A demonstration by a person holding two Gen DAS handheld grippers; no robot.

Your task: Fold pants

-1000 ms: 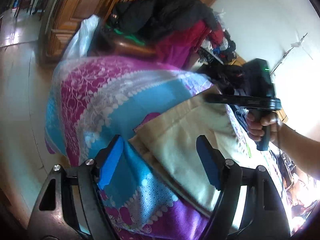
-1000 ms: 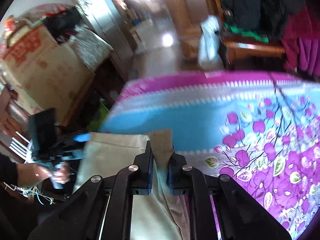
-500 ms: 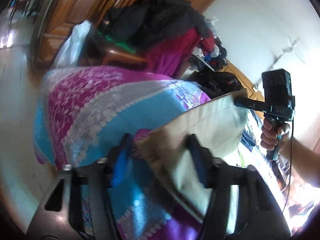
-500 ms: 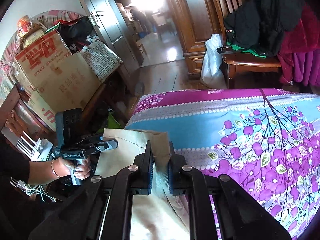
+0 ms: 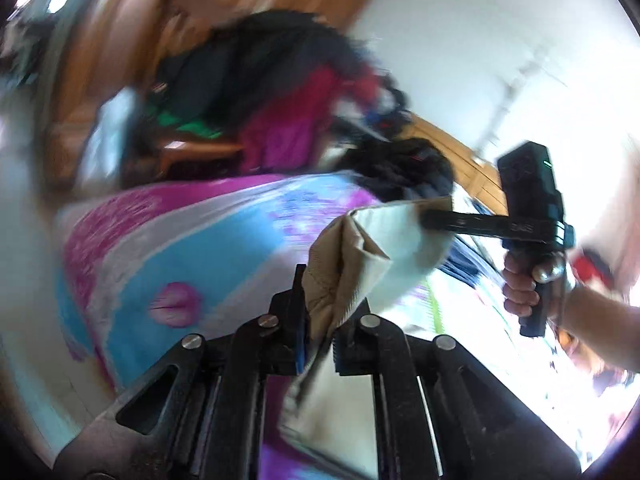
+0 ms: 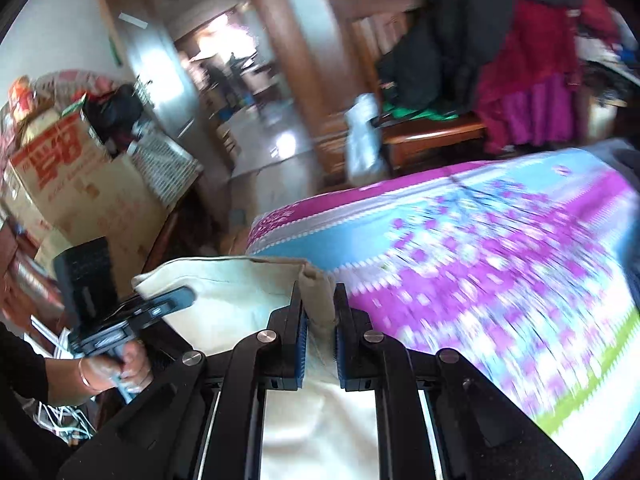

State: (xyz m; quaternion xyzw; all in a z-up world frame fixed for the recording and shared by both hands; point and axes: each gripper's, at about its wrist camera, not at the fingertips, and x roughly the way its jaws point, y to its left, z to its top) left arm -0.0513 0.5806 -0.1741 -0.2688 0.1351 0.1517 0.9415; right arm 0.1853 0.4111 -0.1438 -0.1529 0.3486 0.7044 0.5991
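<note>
Where bed (image 6: pixel 500 240) carries floral bedsheet in magenta, turquoise and white: wooden chair (image 6: pixel 432 132) beyond, piled with dark and crimson clothes; printed cardboard box (image 6: pixel 76 176) at left. Pants (image 6: pixel 236 296), beige woven cotton, lifted above bed. Left gripper (image 5: pixel 318 312) fingers clamped on bunched edge; right gripper (image 6: pixel 318 312) fingers clamped on folded hem.

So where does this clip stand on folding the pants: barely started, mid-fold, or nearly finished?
Mid-fold, by the look of it. Done: both grips are set, with the left gripper and the right gripper each shut on an end of the beige pants. In hand: that edge is raised off the floral bedspread. Left: laying it over and flattening it; no finished fold shows, and blur hides how many layers there are.
</note>
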